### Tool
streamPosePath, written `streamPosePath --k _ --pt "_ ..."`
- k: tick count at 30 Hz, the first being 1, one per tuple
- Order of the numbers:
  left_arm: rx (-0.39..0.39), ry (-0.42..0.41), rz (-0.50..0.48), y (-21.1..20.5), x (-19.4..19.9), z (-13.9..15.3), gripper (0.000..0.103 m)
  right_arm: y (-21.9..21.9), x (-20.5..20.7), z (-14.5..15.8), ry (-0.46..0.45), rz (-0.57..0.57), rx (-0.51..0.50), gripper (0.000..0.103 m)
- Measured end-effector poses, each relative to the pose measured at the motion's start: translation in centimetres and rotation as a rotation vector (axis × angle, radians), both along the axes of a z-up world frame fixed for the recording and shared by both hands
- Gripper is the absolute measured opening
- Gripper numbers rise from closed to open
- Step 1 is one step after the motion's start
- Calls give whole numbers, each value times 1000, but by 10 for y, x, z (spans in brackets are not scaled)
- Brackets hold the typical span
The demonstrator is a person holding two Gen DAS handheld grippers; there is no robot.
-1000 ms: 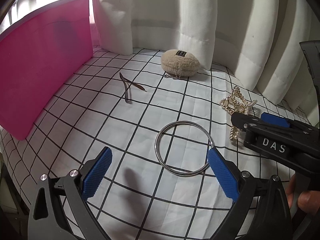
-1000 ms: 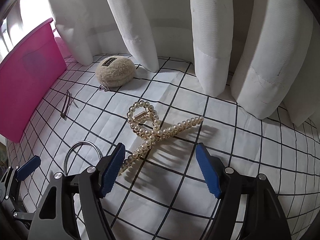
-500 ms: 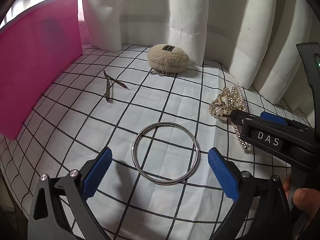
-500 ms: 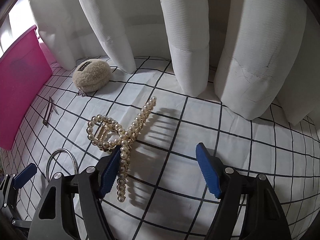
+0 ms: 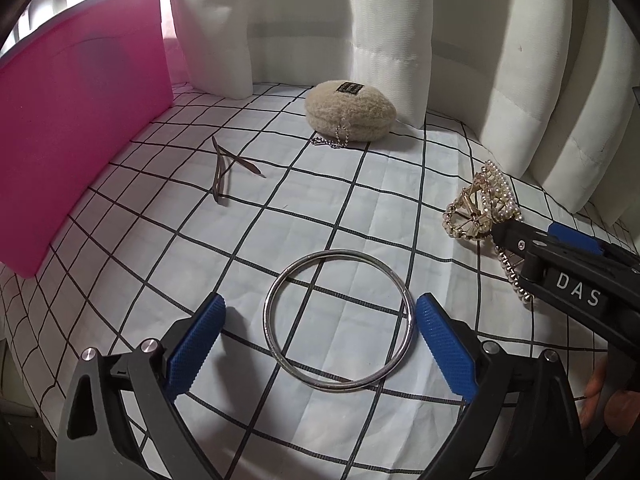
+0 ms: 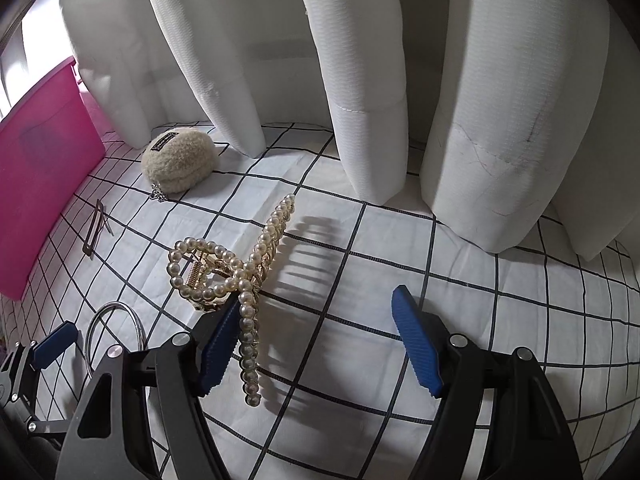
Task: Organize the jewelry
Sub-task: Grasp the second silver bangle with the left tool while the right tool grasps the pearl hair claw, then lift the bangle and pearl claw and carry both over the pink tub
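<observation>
so, both claws are hovering over the checked cloth and nothing's picked up yet. my left claw (image 5: 320,344) is spread wide with the bangle (image 5: 338,322) lying flat on the cloth between the pads. its jaws have just been closing in a bit, but the pads aren't pressing on the ring. my right claw (image 6: 312,340) is spread too, sitting over the pearl clip (image 6: 236,276). the clip's lower arm lies right against the inside of the left pad, and the rest of it pokes out beyond that pad, so it isn't centred at all.

feels like the reaching step, with the grabbing still to come. next up for the left: drop lower and squeeze across the ring's rim, which is thin and flat, so probably fiddly. the right needs a nudge toward the clip's middle before pinching.

pink box (image 5: 76,116) is off to the left, my guess for where this stuff goes. hairpins (image 5: 224,172) and a fuzzy pouch (image 5: 350,110) are further back.
</observation>
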State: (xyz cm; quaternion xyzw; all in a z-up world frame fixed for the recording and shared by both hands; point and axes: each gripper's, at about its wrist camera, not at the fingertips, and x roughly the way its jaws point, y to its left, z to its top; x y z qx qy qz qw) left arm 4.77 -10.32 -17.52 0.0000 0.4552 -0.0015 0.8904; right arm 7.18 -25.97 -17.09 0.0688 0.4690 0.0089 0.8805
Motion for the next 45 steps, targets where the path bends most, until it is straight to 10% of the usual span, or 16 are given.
streamPosePath --k 5,18,45 --pt "1 -27 4 -2 -7 3 72 2 -2 1 -4 -3 -8 68" --pt "-36 -47 12 17 -13 16 71 18 -9 8 -35 58 52 7" --pt "-40 -153 -30 46 -24 91 71 45 -28 71 -115 81 32 7"
